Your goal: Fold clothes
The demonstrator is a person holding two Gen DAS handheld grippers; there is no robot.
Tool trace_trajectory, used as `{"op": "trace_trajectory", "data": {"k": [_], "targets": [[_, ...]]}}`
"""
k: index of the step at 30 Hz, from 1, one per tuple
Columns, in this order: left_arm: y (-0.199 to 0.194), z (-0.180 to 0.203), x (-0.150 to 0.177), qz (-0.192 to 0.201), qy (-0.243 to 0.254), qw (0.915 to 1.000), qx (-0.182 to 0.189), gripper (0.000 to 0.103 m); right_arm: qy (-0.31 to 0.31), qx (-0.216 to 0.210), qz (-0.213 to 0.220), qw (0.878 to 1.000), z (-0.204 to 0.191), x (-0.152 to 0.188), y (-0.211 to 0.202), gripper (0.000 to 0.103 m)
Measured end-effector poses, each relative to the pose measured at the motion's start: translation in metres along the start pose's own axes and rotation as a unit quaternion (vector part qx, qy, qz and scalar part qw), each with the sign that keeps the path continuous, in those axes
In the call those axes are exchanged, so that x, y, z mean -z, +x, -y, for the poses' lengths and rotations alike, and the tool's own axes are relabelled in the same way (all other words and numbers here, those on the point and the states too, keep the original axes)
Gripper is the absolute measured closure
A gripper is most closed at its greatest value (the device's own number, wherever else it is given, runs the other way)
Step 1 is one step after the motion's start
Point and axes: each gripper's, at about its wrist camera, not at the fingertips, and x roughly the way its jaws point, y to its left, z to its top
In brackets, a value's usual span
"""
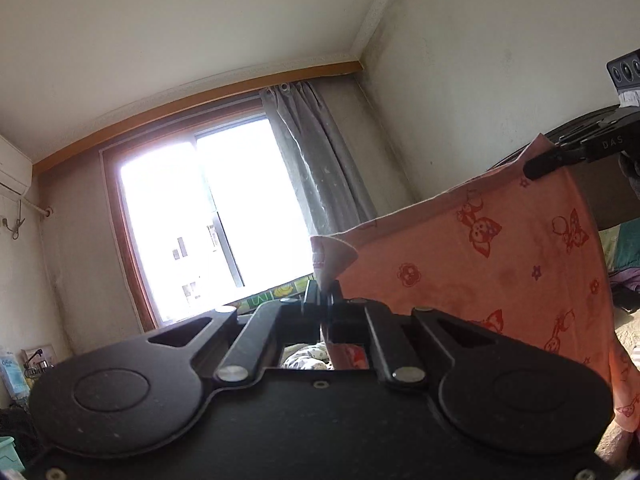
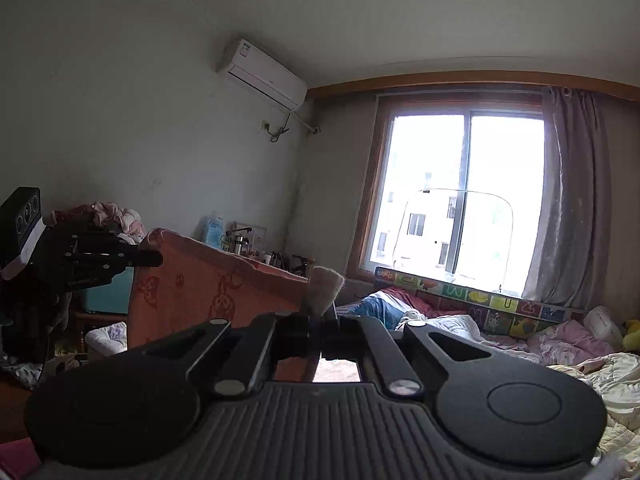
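Observation:
An orange-pink cloth with red cartoon prints (image 1: 500, 264) hangs stretched in the air between my two grippers. My left gripper (image 1: 322, 300) is shut on one top corner, which pokes up between its jaws. My right gripper shows at the right edge of the left wrist view (image 1: 538, 168), shut on the other top corner. In the right wrist view my right gripper (image 2: 318, 312) is shut on a corner of the cloth (image 2: 208, 288), and my left gripper (image 2: 154, 258) pinches the far corner at the left.
A bed (image 2: 520, 344) with rumpled bedding lies below, along a bright window (image 2: 464, 192) with a grey curtain (image 2: 568, 208). An air conditioner (image 2: 262, 74) hangs on the wall. A cluttered shelf with bottles (image 2: 236, 240) stands behind the cloth.

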Motion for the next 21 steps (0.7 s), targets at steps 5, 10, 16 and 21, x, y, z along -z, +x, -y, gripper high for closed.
{"op": "trace_trajectory", "data": {"k": [5, 10, 16, 21], "targets": [[0.004, 0.025, 0.027, -0.053, -0.026, 0.9980, 0.021, 0.101, 0.032, -0.007, -0.035, 0.999, -0.001, 0.043, 0.004, 0.098], [0.025, 0.033, 0.049, -0.099, -0.040, 0.9935, 0.039, 0.101, 0.055, -0.008, -0.078, 0.995, 0.003, 0.079, 0.019, 0.098], [0.104, 0.024, 0.097, -0.153, -0.051, 0.9860, 0.044, 0.101, 0.077, -0.006, -0.122, 0.990, 0.033, 0.117, 0.089, 0.098], [0.169, 0.018, 0.157, -0.201, -0.058, 0.9768, 0.046, 0.101, 0.087, 0.011, -0.173, 0.981, 0.067, 0.167, 0.174, 0.098]]}}
